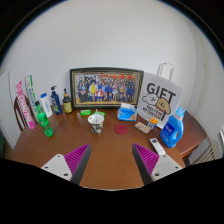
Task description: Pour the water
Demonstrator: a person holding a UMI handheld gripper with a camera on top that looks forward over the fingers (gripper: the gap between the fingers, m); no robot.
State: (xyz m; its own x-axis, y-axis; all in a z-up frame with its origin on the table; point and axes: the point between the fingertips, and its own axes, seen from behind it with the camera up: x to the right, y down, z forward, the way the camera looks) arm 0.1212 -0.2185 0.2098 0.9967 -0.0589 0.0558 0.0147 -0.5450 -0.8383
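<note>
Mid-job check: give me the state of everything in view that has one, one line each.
hand-held gripper: open, holding nothing
green bottle: upright, near table edge
paper cup: upright, contents not visible
framed photo: standing against the wall
gift bag: upright
blue spray bottle: upright

We are seeing a brown wooden surface [105,150], a green bottle [43,118], a blue bottle [174,128], and a white bag [160,96] lettered black.
</note>
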